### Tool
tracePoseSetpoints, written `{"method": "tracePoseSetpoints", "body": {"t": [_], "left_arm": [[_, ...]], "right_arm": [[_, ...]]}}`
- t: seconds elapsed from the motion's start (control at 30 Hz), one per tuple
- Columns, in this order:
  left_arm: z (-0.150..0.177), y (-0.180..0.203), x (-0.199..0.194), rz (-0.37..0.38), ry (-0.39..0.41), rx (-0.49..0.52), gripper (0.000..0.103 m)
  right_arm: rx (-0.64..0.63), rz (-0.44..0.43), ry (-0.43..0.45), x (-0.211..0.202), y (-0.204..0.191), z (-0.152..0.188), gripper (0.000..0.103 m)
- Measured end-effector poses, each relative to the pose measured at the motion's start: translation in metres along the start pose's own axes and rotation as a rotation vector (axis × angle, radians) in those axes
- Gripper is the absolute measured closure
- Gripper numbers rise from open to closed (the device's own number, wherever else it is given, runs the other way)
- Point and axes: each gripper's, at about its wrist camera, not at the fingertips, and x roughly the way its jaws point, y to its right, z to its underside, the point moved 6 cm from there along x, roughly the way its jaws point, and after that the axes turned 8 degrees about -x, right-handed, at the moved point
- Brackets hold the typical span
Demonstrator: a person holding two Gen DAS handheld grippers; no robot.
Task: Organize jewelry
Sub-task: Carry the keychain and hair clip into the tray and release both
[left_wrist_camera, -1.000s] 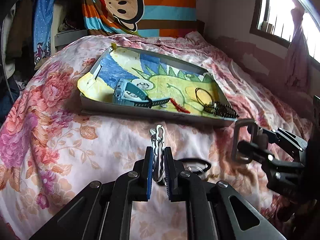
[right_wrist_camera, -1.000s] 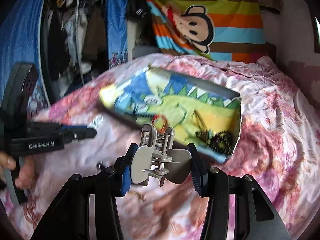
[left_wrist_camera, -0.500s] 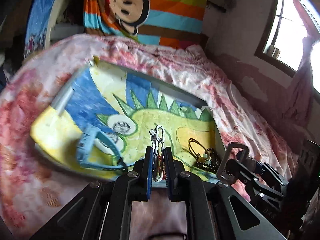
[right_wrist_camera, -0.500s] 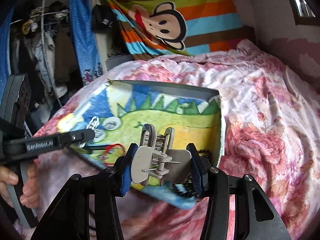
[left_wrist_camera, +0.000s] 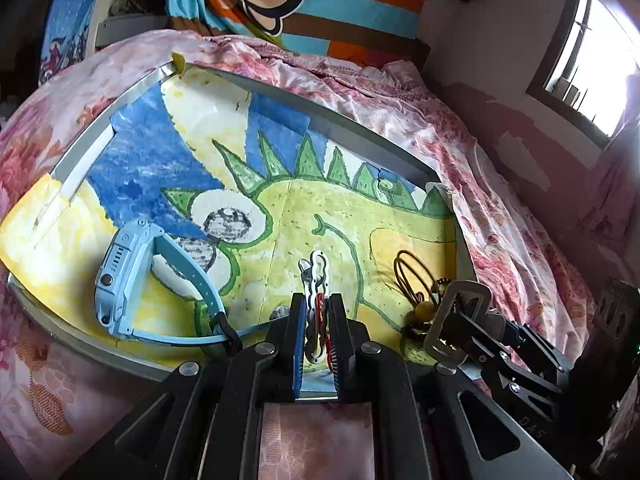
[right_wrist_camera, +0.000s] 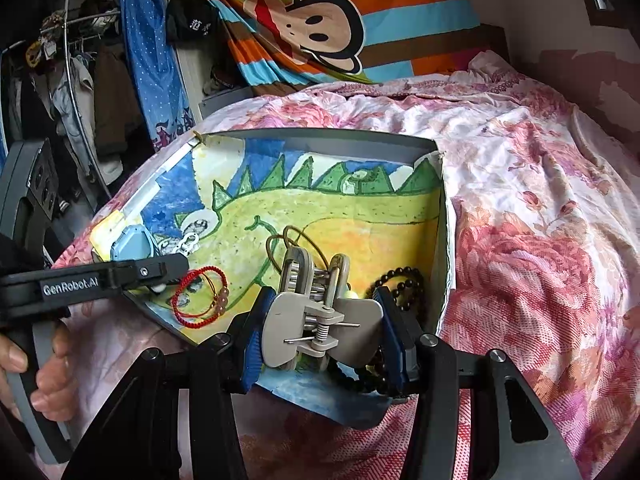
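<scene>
Because both pieces belong in the tray (left_wrist_camera: 360, 128), your left gripper (left_wrist_camera: 316, 320) pinches a white chain clasp (left_wrist_camera: 316, 268) over it while your right gripper (right_wrist_camera: 322, 320) clamps a grey hair claw (right_wrist_camera: 320, 312).

A bed (right_wrist_camera: 540, 208) with a pink flowered cover carries one thing directly — a grey tray (right_wrist_camera: 340, 142), lying toward 9 o'clock.

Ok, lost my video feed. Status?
Left gripper shut on white chain-link bracelet, over dinosaur-print tray. Right gripper shut on grey hair claw clip. Red cord bracelet lies beneath left.
</scene>
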Motion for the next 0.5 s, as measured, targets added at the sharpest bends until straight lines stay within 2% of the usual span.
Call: {"method": "tracePoseSetpoints", "body": {"t": [0.07,0.13,0.2,0.33,0.43,0.5], "left_arm": [[-0.001,-0.001,-0.001,-0.002,-0.008,-0.015,0.092],[-0.001,-0.003,-0.003,-0.014,-0.017,-0.032,0.092],[-0.001,-0.004,-0.007,-0.021,-0.021,-0.044,0.085],[-0.002,-0.001,-0.023,-0.018,0.005,-0.052,0.074],[-0.003,0.000,-0.042,-0.019,0.036,-0.055,0.053],[-0.005,0.000,-0.061,-0.023,0.094,-0.071,0.024]], "right_arm": [[0.000,0.008,-0.008,-0.001,0.001,0.001,0.058],[0.001,0.012,-0.005,-0.006,0.002,0.001,0.050],[0.004,0.017,0.009,-0.013,0.003,-0.001,0.043],[0.008,0.043,0.036,-0.031,0.008,-0.008,0.039],[0.004,0.072,0.067,-0.049,0.010,-0.011,0.031],[-0.005,0.086,0.101,-0.067,0.010,-0.014,0.028]]}}
